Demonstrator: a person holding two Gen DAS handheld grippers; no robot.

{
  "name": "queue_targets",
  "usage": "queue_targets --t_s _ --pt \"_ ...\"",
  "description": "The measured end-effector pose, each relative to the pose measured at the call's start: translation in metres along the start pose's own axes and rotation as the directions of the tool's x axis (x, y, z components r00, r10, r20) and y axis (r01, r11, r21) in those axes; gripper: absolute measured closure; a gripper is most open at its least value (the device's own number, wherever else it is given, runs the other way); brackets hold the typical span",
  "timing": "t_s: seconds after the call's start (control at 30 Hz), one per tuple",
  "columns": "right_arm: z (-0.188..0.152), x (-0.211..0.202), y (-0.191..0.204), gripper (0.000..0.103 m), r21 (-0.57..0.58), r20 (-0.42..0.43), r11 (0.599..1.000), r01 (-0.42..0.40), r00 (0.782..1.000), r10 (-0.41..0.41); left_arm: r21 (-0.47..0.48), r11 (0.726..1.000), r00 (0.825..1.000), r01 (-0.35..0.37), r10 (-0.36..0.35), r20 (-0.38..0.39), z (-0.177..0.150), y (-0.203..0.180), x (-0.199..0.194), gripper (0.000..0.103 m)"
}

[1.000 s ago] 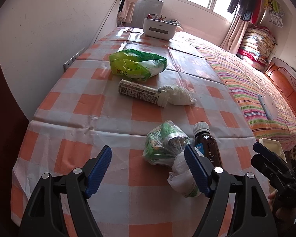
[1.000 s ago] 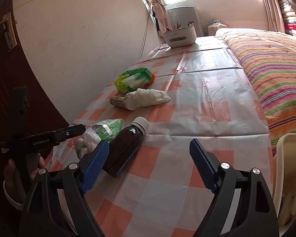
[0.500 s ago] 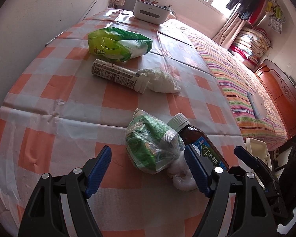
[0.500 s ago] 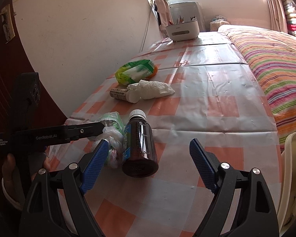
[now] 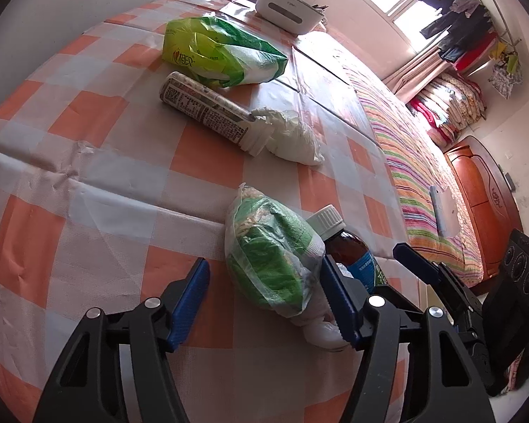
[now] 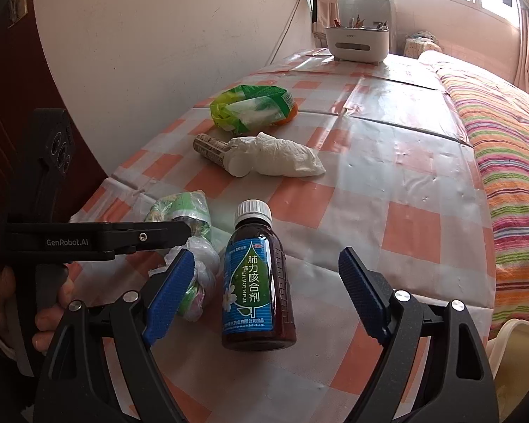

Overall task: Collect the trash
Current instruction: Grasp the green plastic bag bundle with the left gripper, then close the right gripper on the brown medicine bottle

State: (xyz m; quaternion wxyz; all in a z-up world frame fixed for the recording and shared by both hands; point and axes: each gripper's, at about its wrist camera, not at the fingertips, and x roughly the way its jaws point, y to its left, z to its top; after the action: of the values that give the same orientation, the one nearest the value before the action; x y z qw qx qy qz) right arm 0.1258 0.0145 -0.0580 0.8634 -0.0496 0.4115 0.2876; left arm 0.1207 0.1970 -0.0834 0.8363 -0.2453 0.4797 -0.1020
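Observation:
A clear bag of green trash [image 5: 275,257] lies near the table's front edge, between the fingers of my open left gripper [image 5: 268,299]. It also shows in the right wrist view [image 6: 187,218]. A brown syrup bottle [image 6: 257,278] with a white cap lies beside it, between the fingers of my open right gripper [image 6: 261,289]; it also shows in the left wrist view [image 5: 349,250]. Farther back lie a printed tube [image 5: 204,109], a crumpled white glove [image 5: 292,137] and a green packet [image 5: 218,53].
The table has an orange and white checked plastic cloth [image 5: 88,141]. A white organiser box [image 5: 289,10] stands at the far end. A bed with a striped cover [image 6: 511,141] runs along the right. A cream bin rim [image 6: 518,359] sits at the lower right.
Both grippers have moved forward and lower. The trash bag now sits between the left fingers and the bottle between the right fingers. Both stay open.

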Motion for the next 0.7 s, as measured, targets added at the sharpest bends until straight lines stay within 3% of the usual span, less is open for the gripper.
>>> queue_targets --t_s 0.17,0.4,0.57,0.6,0.67,0.7 --pt "0.008 0.02 0.003 0.021 -0.052 -0.076 0.999 -0.011 0.997 0.007 -0.014 1.0 1.0 0.025 -0.025 -0.012 0.001 0.0 0.001 0.057" --pt "0.01 0.035 -0.016 0.024 0.031 -0.159 0.994 -0.1 0.982 0.104 -0.032 0.999 0.999 0.035 -0.035 -0.006 0.003 0.004 0.001 0.061" --pt "0.003 0.035 -0.015 0.038 -0.001 -0.182 0.995 -0.097 0.979 0.095 -0.04 0.999 0.999 0.034 -0.033 0.012 0.006 0.008 -0.003 0.065" --pt "0.002 0.035 -0.014 0.042 -0.005 -0.181 0.995 -0.104 0.978 0.102 -0.041 0.999 0.999 0.03 -0.029 0.017 0.006 0.009 -0.003 0.065" --pt "0.001 0.035 -0.011 0.061 -0.014 -0.18 0.994 -0.111 0.978 0.106 -0.035 0.999 1.0 0.017 -0.016 0.026 0.007 0.008 -0.004 0.066" --pt "0.0 0.034 -0.009 0.061 -0.023 -0.176 0.995 -0.101 0.98 0.096 -0.025 1.0 0.999 0.005 -0.004 0.034 0.007 0.006 -0.005 0.066"
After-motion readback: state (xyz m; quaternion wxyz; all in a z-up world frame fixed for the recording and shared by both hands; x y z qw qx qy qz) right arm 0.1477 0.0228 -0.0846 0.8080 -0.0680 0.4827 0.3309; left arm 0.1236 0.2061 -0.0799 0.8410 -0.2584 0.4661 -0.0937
